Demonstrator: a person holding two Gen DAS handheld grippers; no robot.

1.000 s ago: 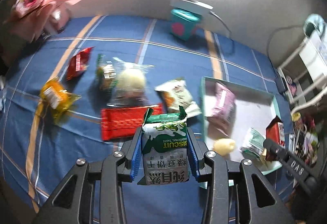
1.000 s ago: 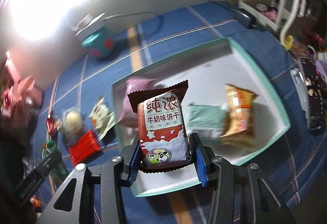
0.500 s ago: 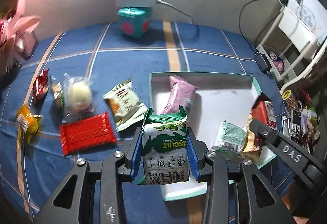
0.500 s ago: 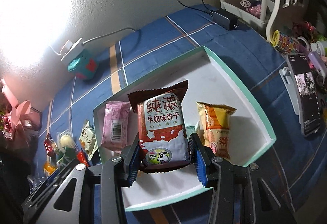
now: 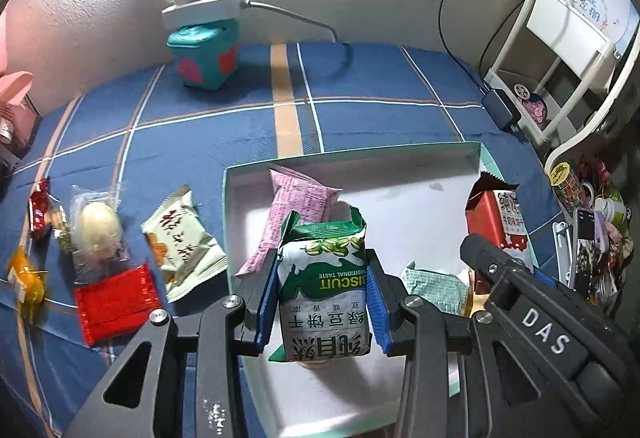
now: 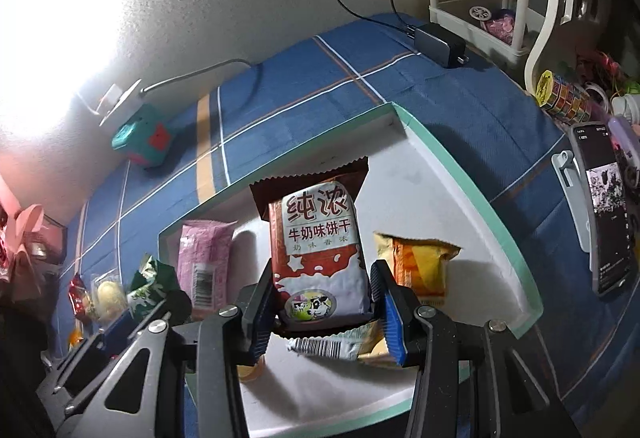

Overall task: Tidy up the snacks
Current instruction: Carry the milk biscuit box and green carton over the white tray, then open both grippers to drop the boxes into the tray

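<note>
My left gripper (image 5: 322, 302) is shut on a green and white biscuit packet (image 5: 324, 290), held over the near part of a white tray with a teal rim (image 5: 352, 160). A red and white milk biscuit packet (image 6: 318, 254) sits upright between the blue pads of my right gripper (image 6: 326, 314), which is shut on it over the same tray (image 6: 460, 174). Inside the tray lie a pink packet (image 5: 296, 210), a pale green packet (image 5: 436, 286) and an orange packet (image 6: 418, 264). The right gripper with its red packet (image 5: 496, 222) shows at the tray's right side in the left wrist view.
Left of the tray on the blue checked cloth lie a beige packet (image 5: 180, 242), a red packet (image 5: 116, 302), a clear-wrapped bun (image 5: 98, 230), a small red packet (image 5: 38, 208) and an orange one (image 5: 26, 276). A teal box (image 5: 206, 56) stands by the wall. A phone on a stand (image 6: 604, 206) and a white shelf (image 5: 560, 38) crowd the right.
My left gripper has carried the green packet rightward from above the loose snacks to above the tray. The right gripper has shifted a little over the tray, still holding the red packet.
</note>
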